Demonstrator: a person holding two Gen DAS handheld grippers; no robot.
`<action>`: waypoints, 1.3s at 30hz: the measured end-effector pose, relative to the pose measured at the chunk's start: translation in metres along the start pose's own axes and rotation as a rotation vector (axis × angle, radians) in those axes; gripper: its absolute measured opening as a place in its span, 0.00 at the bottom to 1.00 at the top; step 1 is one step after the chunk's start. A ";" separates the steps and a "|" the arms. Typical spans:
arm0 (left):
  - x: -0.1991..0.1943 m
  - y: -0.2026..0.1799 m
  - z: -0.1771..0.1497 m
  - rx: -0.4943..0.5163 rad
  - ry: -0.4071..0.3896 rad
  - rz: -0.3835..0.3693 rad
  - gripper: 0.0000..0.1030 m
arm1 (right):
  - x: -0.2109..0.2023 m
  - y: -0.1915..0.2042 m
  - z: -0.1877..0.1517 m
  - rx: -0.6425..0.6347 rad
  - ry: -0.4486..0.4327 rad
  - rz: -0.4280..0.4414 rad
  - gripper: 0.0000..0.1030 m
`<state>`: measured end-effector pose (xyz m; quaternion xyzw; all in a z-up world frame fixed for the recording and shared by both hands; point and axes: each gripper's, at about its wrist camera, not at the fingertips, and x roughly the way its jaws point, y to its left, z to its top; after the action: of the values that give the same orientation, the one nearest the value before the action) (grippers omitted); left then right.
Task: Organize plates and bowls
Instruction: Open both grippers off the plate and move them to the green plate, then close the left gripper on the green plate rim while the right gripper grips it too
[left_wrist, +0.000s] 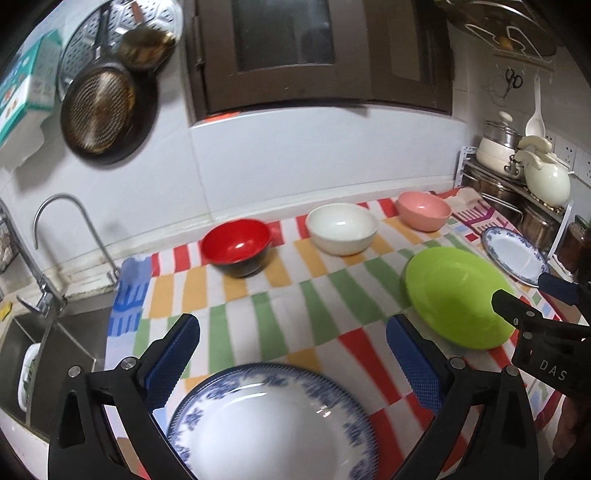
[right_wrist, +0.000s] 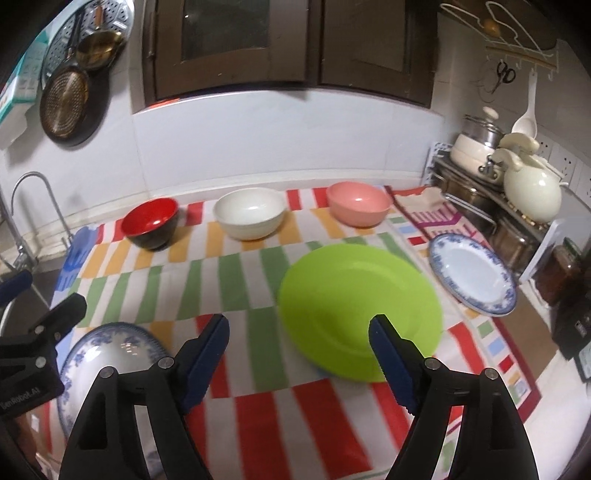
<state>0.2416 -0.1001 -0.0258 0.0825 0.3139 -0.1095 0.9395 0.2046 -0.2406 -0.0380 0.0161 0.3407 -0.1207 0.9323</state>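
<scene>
Blue-patterned plate (left_wrist: 273, 421) nearest, green plate (left_wrist: 458, 295) beside, three bowls (left_wrist: 341, 228) behind

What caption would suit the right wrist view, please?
Open right gripper above a striped cloth, facing a green plate and three bowls.

A home kitchen: a sink (left_wrist: 55, 354) with a curved tap (left_wrist: 66, 229), pans (left_wrist: 99, 110) hanging on the tiled wall, stacked pots (right_wrist: 476, 144) and a counter (right_wrist: 258, 258) under a striped cloth.
</scene>
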 end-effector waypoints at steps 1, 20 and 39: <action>0.002 -0.007 0.003 0.005 -0.003 -0.001 1.00 | 0.000 -0.007 0.001 0.003 -0.004 -0.008 0.76; 0.051 -0.099 0.032 0.004 0.044 -0.010 1.00 | 0.043 -0.116 0.020 0.047 0.003 -0.055 0.76; 0.129 -0.148 0.021 -0.043 0.215 0.016 0.96 | 0.121 -0.171 0.010 0.101 0.123 0.006 0.76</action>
<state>0.3156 -0.2670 -0.1005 0.0759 0.4145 -0.0859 0.9028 0.2600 -0.4337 -0.0985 0.0714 0.3908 -0.1337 0.9079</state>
